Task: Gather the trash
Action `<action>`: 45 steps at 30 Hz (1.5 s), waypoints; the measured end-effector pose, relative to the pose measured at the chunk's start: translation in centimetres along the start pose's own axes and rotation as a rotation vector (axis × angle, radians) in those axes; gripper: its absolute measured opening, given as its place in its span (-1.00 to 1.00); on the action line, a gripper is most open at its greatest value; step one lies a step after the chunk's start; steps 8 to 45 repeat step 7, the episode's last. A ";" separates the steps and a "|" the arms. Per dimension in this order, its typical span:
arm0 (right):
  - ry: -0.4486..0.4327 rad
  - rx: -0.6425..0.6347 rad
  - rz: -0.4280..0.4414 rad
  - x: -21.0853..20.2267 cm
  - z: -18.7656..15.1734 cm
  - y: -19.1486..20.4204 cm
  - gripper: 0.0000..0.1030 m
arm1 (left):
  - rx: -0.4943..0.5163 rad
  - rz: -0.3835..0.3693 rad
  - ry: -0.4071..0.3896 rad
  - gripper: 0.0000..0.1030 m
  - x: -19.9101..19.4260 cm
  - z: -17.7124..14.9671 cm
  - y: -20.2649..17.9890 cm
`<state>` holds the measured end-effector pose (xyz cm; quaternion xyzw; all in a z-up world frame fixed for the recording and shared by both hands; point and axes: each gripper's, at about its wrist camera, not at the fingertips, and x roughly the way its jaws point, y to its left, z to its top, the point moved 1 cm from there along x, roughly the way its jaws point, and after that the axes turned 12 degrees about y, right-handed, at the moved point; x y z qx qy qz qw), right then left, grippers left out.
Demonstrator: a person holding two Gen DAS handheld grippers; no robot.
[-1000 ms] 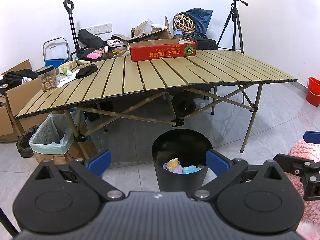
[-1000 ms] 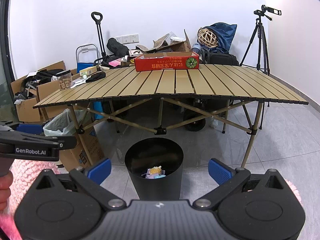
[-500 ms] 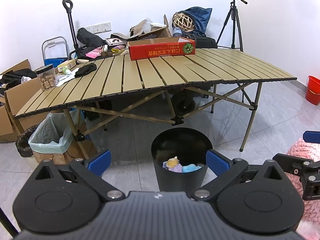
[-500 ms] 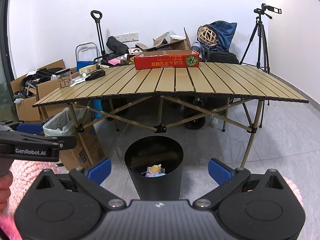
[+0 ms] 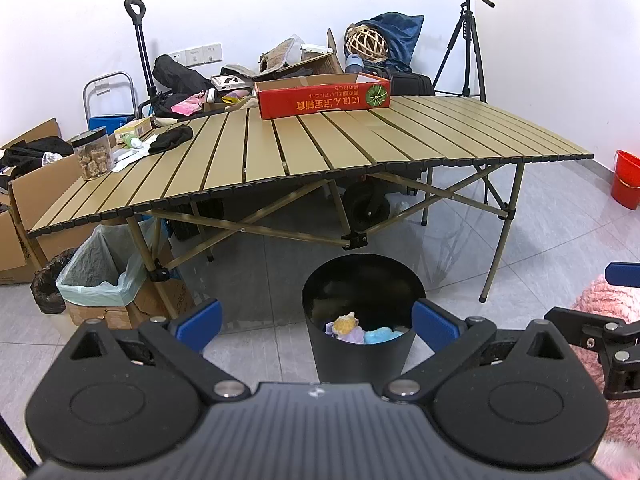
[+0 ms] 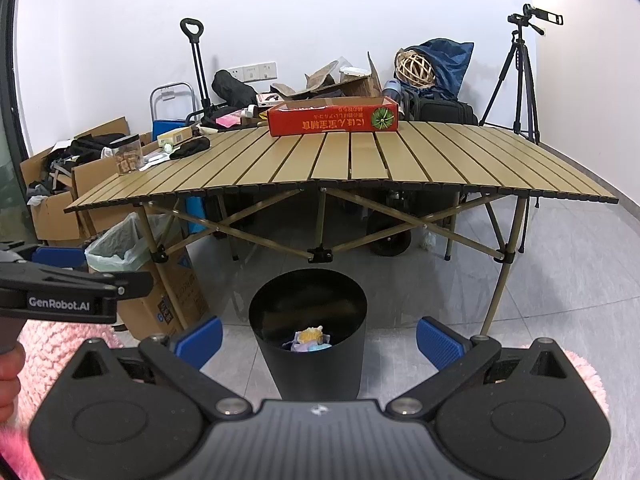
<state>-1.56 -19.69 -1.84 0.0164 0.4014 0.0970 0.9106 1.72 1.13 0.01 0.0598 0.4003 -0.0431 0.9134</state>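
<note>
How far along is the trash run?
Done: crumpled trash pieces already lie inside the black bin on the floor. In hand: nothing; the left gripper and right gripper are both open and empty above the bin. Left: no loose trash shows on the folding table; the job looks about finished.

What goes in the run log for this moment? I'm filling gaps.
left gripper: open, empty | right gripper: open, empty | bin: on floor before table, trash inside
</note>
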 end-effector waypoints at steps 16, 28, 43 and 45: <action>0.013 0.006 0.003 0.4 0.0 -0.1 1.00 | 0.007 -0.016 0.007 1.00 0.7 -0.3 0.1; 0.013 0.006 0.003 0.4 0.0 -0.1 1.00 | 0.007 -0.016 0.007 1.00 0.7 -0.3 0.1; 0.013 0.006 0.003 0.4 0.0 -0.1 1.00 | 0.007 -0.016 0.007 1.00 0.7 -0.3 0.1; 0.013 0.006 0.003 0.4 0.0 -0.1 1.00 | 0.007 -0.016 0.007 1.00 0.7 -0.3 0.1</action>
